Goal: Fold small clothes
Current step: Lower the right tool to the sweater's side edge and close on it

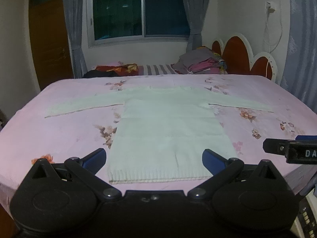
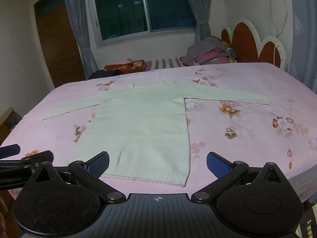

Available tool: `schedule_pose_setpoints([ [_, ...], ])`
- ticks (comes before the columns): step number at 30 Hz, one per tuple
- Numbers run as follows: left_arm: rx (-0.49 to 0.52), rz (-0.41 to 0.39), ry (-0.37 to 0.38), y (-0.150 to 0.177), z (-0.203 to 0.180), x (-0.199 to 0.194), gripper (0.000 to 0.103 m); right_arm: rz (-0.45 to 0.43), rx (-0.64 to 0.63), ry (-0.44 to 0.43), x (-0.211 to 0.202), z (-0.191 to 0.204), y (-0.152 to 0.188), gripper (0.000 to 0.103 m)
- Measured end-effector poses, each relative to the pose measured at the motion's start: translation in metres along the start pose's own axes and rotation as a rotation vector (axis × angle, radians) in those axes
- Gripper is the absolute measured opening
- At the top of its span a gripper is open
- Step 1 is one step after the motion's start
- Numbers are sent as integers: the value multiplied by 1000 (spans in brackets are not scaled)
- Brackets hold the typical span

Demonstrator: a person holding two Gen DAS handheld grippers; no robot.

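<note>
A pale white-green knit sweater (image 1: 168,123) lies flat on the pink floral bed sheet (image 1: 59,138), hem toward me, both sleeves spread out sideways. It also shows in the right wrist view (image 2: 142,119). My left gripper (image 1: 154,158) is open and empty, its blue pads either side of the hem's near part, just above it. My right gripper (image 2: 158,163) is open and empty, over the hem's right corner. The right gripper's tip shows at the right edge of the left wrist view (image 1: 289,148), and the left gripper's tip at the left edge of the right wrist view (image 2: 23,158).
A pile of folded clothes (image 1: 204,61) sits at the far right by the red and white headboard (image 1: 237,55). Dark and red cloths (image 1: 113,70) lie at the far edge. A window with grey curtains (image 1: 138,11) and a wooden door (image 1: 49,39) stand behind.
</note>
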State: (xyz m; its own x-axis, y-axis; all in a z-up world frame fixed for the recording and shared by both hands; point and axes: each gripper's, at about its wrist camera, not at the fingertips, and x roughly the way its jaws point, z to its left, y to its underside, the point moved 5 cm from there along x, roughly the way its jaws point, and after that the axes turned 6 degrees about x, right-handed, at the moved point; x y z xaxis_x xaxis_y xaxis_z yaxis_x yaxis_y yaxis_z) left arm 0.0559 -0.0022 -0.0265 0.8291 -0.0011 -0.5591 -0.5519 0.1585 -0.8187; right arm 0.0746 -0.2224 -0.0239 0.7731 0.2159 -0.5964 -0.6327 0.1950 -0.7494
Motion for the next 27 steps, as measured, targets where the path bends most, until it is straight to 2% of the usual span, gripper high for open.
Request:
schedule_pose_setpoints([
  [5, 7, -10, 9, -14, 4, 20, 103, -3, 16, 30, 24, -8, -17, 103],
  [13, 23, -6, 63, -47, 11, 81, 103, -13, 26, 84, 69, -9, -52, 103],
  [20, 53, -18, 121, -80, 18, 132, 103, -26, 74, 168, 107, -15, -86, 103],
  [23, 49, -35, 167, -90, 21, 151, 103, -44, 93, 204, 119, -18, -98, 103],
  [27, 27, -63, 183, -102, 21, 171, 103, -61, 113, 249, 131, -26, -113, 103],
])
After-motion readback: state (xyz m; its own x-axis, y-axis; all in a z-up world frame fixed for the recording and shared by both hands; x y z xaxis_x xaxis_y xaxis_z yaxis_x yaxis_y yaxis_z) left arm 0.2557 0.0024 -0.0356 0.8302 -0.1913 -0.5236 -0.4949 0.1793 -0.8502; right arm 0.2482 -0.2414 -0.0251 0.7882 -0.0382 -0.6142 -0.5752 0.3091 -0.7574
